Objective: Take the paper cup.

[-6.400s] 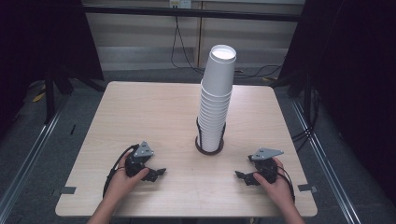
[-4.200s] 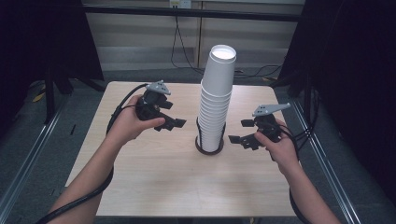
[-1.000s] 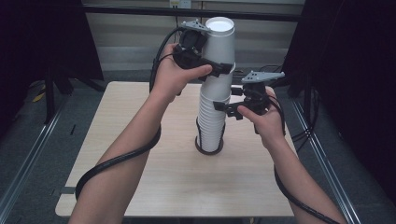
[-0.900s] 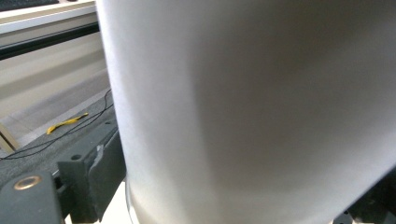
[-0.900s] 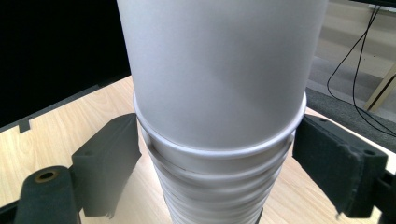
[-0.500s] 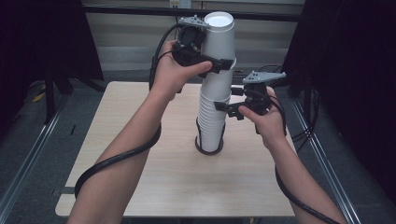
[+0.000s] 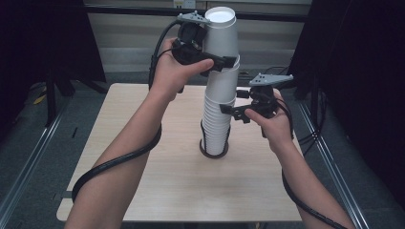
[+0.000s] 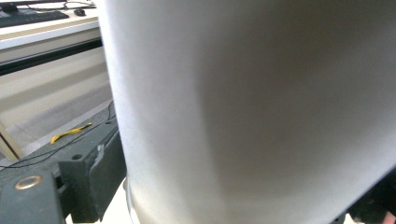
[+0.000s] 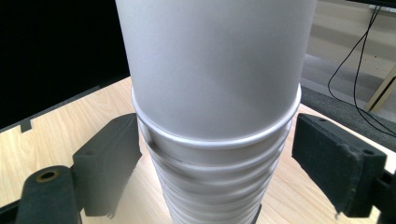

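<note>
Landmark is the tall stack of white paper cups (image 7: 217, 109), upside down, standing in a dark ring base (image 7: 214, 151) about mid-bench, slightly toward the far edge of the light wood bench (image 7: 143, 143). Left of the stack, the person's left forearm rises from the bottom of the high view with a black cable looped around it; the left hand (image 7: 172, 71) holds the left gripper (image 7: 220, 61) up at the stack's top. That gripper is clamped on the top cup (image 7: 220, 33), jaws pinching it just above its rim, and the cup looks raised a little off the cup beneath, though still partly nested. In the left gripper view the white wall of the top cup (image 8: 252, 112) is pressed close to the camera, with one black jaw pad against its left side; the other jaw is hidden. Grey plate of the left gripper sits beside the cup's flat closed end. Right of the stack, the right hand (image 7: 272, 121) holds the right gripper (image 7: 228, 110) lower down, around mid-height of the stack. In the right gripper view the right gripper (image 9: 215, 163) straddles the stack (image 9: 215, 140), jaws spread wide, one pad on each side of the cup rims; the right pad stands clear of the cups, the left pad is very near, contact unclear. So right gripper is open around the stack, not squeezing. Behind the bench: floor, cables, dark curtains at both sides.
</note>
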`<move>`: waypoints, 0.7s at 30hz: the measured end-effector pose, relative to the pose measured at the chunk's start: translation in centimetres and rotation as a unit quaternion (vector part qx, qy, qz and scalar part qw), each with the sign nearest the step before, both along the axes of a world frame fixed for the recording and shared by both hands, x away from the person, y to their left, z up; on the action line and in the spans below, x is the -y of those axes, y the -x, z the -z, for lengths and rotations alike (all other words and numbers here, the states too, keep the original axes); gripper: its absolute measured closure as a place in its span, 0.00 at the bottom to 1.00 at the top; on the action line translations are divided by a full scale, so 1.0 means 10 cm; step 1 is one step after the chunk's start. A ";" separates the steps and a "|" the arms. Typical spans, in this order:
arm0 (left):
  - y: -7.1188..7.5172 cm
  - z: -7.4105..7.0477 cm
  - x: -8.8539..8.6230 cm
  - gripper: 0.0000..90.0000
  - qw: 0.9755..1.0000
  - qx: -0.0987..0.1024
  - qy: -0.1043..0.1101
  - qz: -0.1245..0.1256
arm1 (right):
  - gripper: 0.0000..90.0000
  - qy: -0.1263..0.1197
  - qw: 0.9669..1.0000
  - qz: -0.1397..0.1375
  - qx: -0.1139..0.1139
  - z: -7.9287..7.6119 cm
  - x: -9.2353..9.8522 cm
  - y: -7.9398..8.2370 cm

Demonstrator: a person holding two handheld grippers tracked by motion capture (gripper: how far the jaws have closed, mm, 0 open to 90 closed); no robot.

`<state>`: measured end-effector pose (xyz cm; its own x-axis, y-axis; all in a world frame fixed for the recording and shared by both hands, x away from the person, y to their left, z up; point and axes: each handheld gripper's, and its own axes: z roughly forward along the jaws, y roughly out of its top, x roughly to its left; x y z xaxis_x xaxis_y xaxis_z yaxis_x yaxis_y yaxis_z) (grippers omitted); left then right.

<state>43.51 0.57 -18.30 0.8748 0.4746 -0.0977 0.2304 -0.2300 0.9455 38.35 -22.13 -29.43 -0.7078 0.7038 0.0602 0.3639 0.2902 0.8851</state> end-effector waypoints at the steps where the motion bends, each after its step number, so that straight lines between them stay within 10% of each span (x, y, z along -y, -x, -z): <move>1: 0.00 0.00 -0.02 0.11 1.000 0.001 -0.002 0.001 | 0.17 0.001 1.000 0.000 0.000 0.00 0.00 0.00; 21: 0.03 -0.03 -0.35 0.11 1.000 0.001 0.011 -0.014 | 0.17 0.008 1.000 0.003 0.000 0.05 0.03 0.01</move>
<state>43.22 4.02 -18.05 0.8611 0.4971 -0.1070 0.2350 -0.2024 0.9507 38.26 -22.39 -29.96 -0.7041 0.7084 0.0497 0.3661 0.3021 0.8802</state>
